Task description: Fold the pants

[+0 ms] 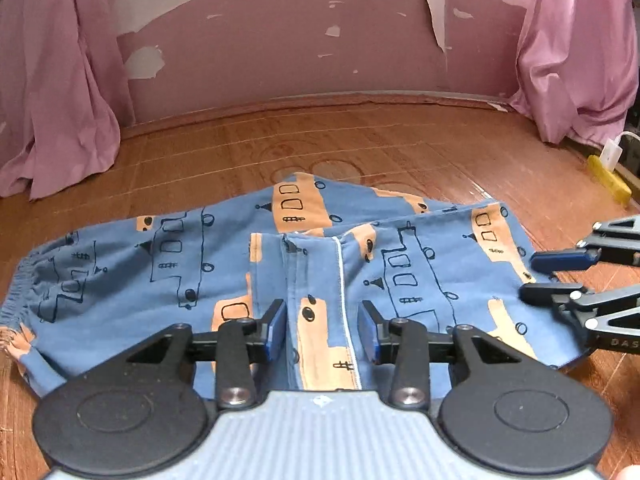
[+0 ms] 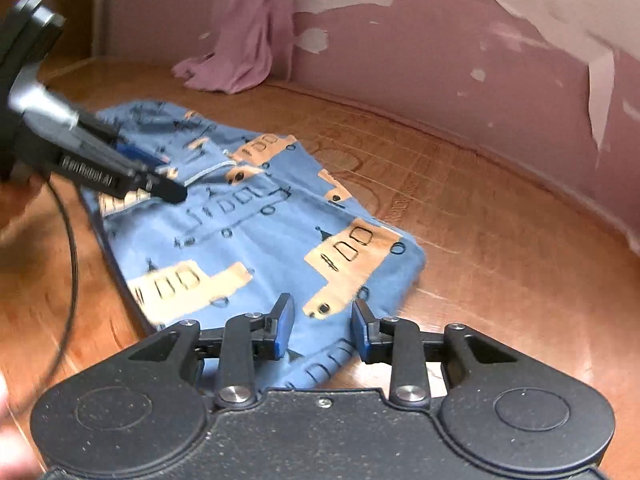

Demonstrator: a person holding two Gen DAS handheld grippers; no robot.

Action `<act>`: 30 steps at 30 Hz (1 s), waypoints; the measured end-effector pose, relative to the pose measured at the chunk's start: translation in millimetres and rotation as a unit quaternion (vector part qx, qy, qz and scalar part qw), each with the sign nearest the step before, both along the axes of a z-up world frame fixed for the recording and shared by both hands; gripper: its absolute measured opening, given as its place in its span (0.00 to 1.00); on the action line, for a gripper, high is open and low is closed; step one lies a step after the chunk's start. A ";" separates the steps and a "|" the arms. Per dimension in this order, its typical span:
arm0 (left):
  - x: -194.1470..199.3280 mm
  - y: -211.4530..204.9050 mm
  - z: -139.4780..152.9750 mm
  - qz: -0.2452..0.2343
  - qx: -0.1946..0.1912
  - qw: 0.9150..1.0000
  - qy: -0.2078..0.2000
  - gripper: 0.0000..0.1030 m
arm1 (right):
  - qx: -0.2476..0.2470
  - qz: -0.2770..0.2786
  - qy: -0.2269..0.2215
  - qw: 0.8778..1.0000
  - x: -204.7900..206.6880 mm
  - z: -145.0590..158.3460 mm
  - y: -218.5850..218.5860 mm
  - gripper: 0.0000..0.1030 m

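Blue pants (image 1: pixel 224 264) printed with tan vehicles lie partly folded on a wooden floor. Their elastic waistband (image 1: pixel 16 292) is at the left, and a white inner seam (image 1: pixel 344 300) shows on a folded-over flap. My left gripper (image 1: pixel 325 330) hovers open just over that flap, nothing between its blue pads. My right gripper (image 2: pixel 322 328) is open too, low over the right end of the pants (image 2: pixel 280 248). From the left wrist view the right gripper (image 1: pixel 560 276) comes in at the right edge of the cloth. The left gripper (image 2: pixel 168 176) appears blurred over the far part.
A pink peeling wall (image 1: pixel 300 32) closes the back. Pink curtains (image 1: pixel 56 112) hang to the floor at both sides. A yellow object with a white plug (image 1: pixel 608 168) lies at the far right. Bare wooden floor (image 2: pixel 500 248) surrounds the pants. A black cable (image 2: pixel 72 248) trails from the left gripper.
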State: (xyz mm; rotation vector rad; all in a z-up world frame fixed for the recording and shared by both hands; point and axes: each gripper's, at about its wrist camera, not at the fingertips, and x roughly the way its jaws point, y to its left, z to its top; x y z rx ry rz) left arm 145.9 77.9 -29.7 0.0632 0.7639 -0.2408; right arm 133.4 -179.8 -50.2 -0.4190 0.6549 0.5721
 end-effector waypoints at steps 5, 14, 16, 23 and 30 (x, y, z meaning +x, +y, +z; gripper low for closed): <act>3.6 -13.8 3.9 -0.013 -0.044 0.999 0.024 0.42 | -0.041 -0.003 -0.010 0.999 -4.8 3.0 -20.0 0.34; -10.9 26.3 22.9 0.031 -0.065 0.997 -0.010 0.65 | 0.014 -0.027 0.002 1.000 -17.5 27.8 30.8 0.58; -19.7 57.7 29.5 0.084 -0.071 0.993 -0.038 0.75 | 0.021 -0.018 -0.004 1.000 -19.3 23.6 52.7 0.68; -20.7 179.7 10.0 0.278 -0.136 0.950 -0.028 0.89 | 0.044 -0.009 -0.012 0.999 -6.6 13.1 102.6 0.96; -21.6 193.4 -3.8 0.291 -0.178 0.940 -0.014 0.70 | 0.063 -0.029 0.021 0.997 1.5 -4.3 105.9 0.99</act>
